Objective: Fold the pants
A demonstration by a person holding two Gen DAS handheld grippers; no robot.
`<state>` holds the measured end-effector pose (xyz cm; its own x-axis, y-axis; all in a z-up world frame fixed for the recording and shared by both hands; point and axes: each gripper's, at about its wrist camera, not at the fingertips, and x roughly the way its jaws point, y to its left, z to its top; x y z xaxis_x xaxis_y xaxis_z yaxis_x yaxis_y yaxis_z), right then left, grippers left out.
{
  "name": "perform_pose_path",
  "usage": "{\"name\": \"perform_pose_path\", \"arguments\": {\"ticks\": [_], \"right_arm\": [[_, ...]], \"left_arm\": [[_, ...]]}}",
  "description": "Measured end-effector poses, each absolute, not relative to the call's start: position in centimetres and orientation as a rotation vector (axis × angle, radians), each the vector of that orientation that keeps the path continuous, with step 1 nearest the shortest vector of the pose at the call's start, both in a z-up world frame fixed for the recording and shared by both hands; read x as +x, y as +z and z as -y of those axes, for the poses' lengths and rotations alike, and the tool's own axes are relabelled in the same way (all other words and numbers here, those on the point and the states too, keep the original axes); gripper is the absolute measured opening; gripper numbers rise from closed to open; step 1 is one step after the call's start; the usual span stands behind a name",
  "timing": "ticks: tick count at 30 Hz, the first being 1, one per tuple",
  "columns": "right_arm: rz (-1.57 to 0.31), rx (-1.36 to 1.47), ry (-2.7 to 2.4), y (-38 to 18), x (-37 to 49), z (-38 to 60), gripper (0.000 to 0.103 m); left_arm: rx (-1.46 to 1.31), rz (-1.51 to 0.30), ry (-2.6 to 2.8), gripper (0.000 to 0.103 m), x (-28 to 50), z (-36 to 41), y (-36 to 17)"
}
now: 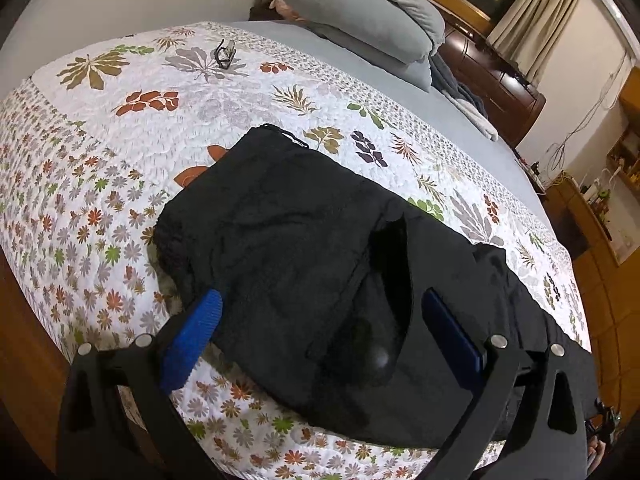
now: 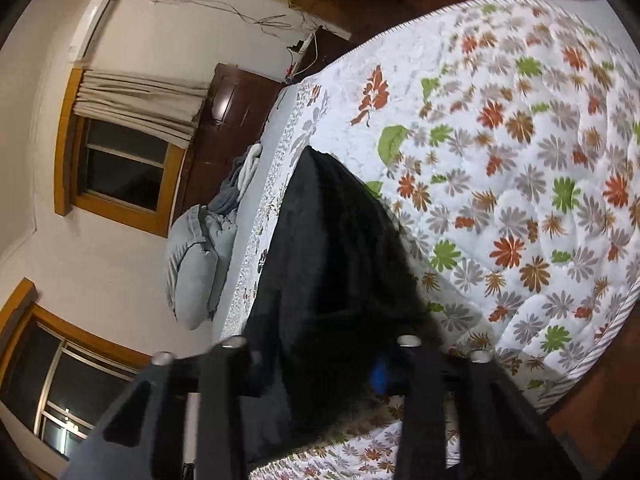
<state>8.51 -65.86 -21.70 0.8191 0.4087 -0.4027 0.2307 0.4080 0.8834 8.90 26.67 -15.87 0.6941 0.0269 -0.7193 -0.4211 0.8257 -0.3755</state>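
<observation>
Lying on quilt (image 1: 100, 152) — black pants (image 1: 288, 240), folded

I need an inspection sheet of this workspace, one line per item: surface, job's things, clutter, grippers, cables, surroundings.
Surface: bed with a floral quilt, grey sheet beyond it.
Job's things: black pants lying on the quilt, partly folded.
Clutter: glasses on the quilt; grey pillows at the far end.
Grippers: left gripper open, its blue pads wide apart above the pants; right gripper closed on the black cloth, which hides its pads.
Cables: loose wires on the wall and by the bedside furniture.
Surroundings: windows with a beige curtain, dark wooden cabinet.
</observation>
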Motion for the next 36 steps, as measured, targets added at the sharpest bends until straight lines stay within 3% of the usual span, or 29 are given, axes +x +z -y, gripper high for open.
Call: {"name": "perform_pose_path", "arguments": {"ticks": [3, 13, 36], "right_arm": [[-0.647, 1.141, 0.120, -20.8, 8.9, 65.6, 0.023], [-0.667, 1.093, 0.091, -18.6, 10.1, 64.6, 0.017], [-0.643, 0.861, 0.143, -7.9, 13.0, 58.3, 0.014]], "left_arm": [[-0.570, -0.764, 0.263, 0.100, 8.6, -26.9, -15.8], [-0.607, -0.754, 0.257, 0.100, 7.8, -27.4, -16.3], [-0.636, -0.746, 0.255, 0.100, 7.6, -27.5, -16.9]]}}
